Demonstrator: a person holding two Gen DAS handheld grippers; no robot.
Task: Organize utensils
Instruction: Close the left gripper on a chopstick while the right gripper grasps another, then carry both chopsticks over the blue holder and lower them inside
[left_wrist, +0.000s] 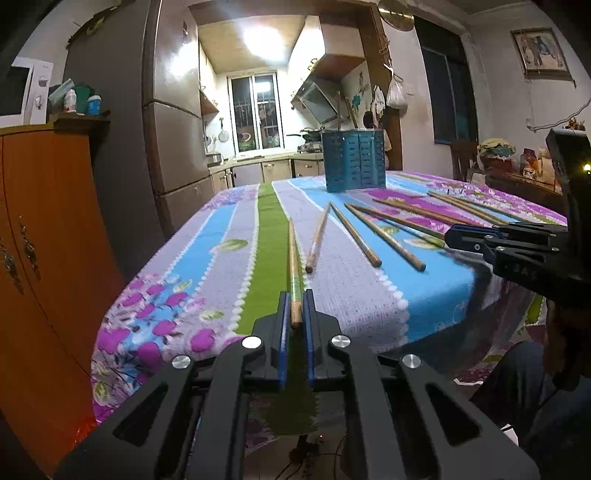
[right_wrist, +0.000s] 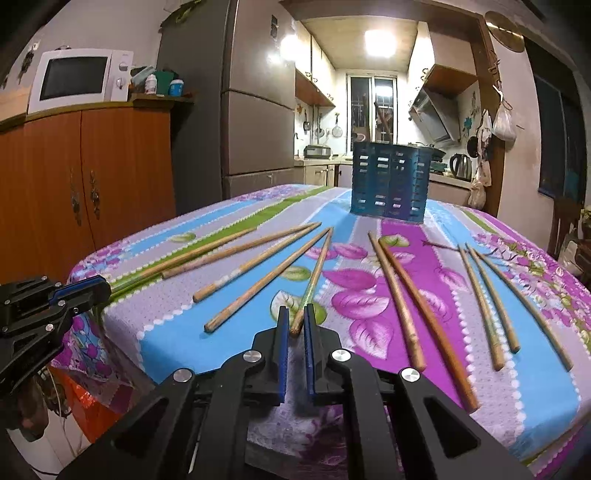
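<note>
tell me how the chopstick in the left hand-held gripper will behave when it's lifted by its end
The chopstick looks like thin rigid wood, so it probably stays straight and feels light. The left hand-held gripper pinches only its near end, so the far tip may droop or pivot. Being round, it could roll on the tablecloth if dropped.

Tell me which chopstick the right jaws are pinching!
Find the blue slotted holder on the flowery tablecloth. Come straight toward the near edge: that chopstick has its thick end between the right gripper jaws. Unlike its neighbours, it has a greenish tinge.
</note>
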